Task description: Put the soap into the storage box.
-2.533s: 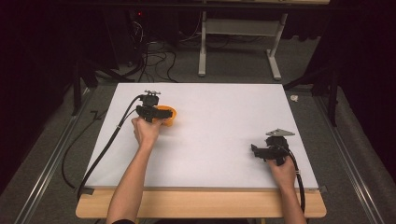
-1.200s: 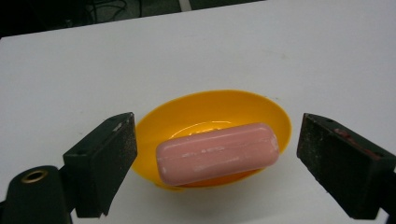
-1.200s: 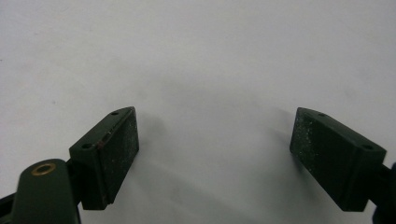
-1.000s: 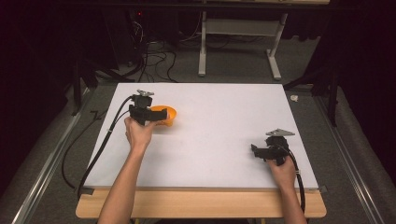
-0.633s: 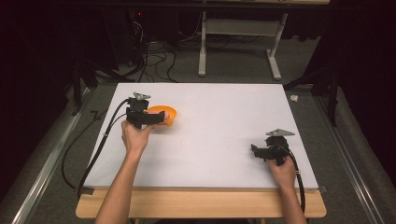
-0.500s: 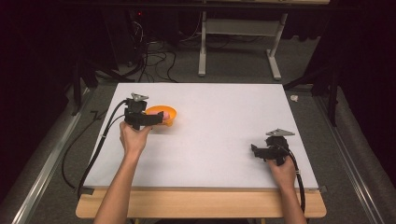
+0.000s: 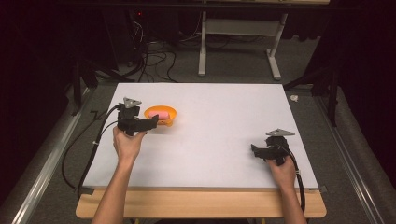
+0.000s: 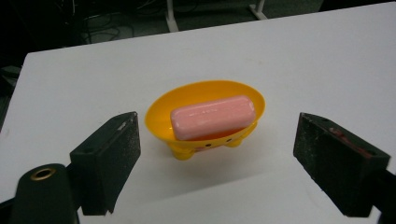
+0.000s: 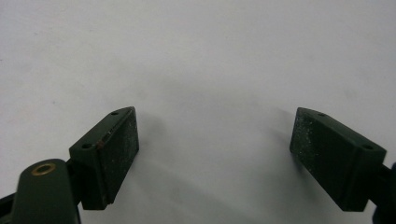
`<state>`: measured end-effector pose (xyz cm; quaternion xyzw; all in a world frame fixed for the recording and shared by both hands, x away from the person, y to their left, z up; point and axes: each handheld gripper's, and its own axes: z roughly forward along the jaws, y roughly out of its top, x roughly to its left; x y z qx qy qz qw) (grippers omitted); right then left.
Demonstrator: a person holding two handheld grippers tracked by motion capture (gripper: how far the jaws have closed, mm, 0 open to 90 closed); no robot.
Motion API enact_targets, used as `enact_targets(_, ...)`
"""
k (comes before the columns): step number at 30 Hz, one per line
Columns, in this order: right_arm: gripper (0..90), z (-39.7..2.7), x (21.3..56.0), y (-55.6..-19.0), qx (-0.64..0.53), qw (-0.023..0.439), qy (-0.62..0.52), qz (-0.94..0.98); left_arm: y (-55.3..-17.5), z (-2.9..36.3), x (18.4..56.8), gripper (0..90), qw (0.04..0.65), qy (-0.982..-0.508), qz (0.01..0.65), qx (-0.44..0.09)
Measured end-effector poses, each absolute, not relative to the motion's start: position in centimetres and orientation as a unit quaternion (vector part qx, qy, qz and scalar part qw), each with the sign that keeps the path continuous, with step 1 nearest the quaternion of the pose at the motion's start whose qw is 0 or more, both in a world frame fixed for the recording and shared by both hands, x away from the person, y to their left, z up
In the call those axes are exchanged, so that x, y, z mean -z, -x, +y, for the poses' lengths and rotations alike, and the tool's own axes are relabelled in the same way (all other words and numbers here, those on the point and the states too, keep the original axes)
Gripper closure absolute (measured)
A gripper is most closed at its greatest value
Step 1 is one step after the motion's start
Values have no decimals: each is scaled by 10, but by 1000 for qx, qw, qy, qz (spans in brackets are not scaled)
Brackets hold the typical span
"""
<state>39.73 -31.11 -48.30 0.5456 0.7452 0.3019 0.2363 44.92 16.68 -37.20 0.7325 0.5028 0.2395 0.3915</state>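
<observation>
Over by the table's point(image 7: 224, 116) left edge, toward the far side, sits an orange soap dish point(image 7: 160, 115) on little feet, with a pink bar of soap point(image 7: 160, 115) lying flat in it. The left gripper point(image 7: 154, 122) is right there, its tips just at the dish's near-left rim. In the left gripper view the jaws stand spread, the dish point(image 8: 205, 116) and its soap point(image 8: 213, 116) set between and beyond them, pads not touching either; they have just been drawing in. Nothing pinched. The right gripper point(image 7: 254, 150) rests low near the table's right edge, toward the near corner, well apart from the dish. Its jaws also stand spread, with bare white tabletop point(image 9: 210, 56) between them.
</observation>
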Motion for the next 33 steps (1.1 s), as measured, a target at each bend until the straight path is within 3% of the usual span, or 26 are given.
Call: enact_targets(33,160,-311,483,-397,-302,237,-545,746,-397,178,385,155,404,-739,486,-235)
